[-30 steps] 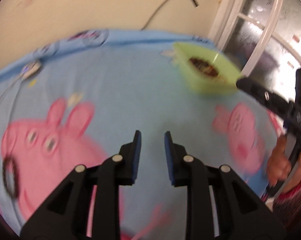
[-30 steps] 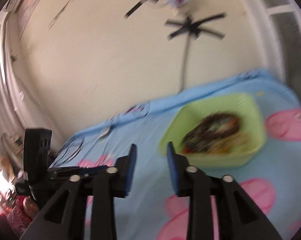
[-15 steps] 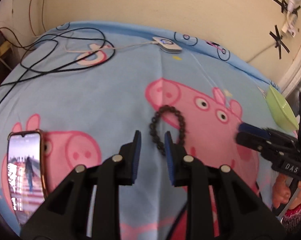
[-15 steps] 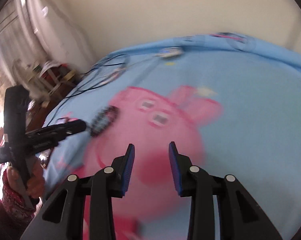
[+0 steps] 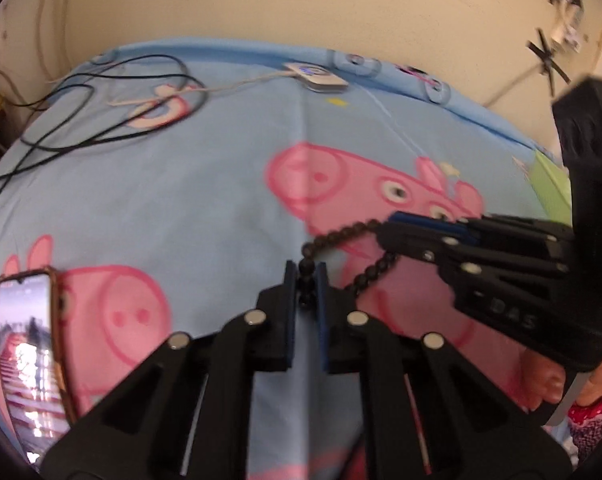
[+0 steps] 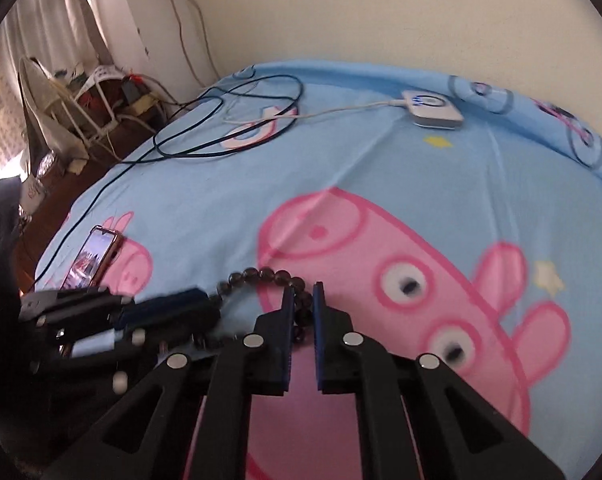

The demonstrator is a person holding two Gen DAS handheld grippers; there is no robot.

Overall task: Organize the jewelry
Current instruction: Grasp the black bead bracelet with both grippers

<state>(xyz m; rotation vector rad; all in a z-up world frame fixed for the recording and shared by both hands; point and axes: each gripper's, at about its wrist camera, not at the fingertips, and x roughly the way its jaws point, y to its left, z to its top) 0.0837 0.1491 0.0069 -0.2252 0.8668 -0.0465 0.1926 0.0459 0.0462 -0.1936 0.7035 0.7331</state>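
Note:
A dark bead bracelet point(image 5: 341, 236) lies on the blue cartoon-pig bedsheet point(image 5: 205, 200). My left gripper point(image 5: 305, 276) has its jaws closing on the near end of the loop, and beads sit pinched between its blue pads. My right gripper point(image 5: 393, 228) reaches in from the right, jaws closing on the far side of the same bracelet. In the right wrist view the bracelet point(image 6: 261, 274) arcs between the right gripper point(image 6: 301, 296), with beads caught between its pads, and the left gripper point(image 6: 209, 304) coming in from the left.
A lit phone point(image 5: 29, 356) lies at the sheet's left edge. A white charger puck point(image 5: 315, 76) and looped black cables point(image 5: 101, 92) lie near the wall. A green bowl's rim point(image 5: 553, 188) shows at far right. A hand point(image 5: 541, 384) holds the right gripper.
Both grippers swung from the green bowl over to the bracelet. Their jaws, apart in the earlier frames, now pinch its beads from two sides.

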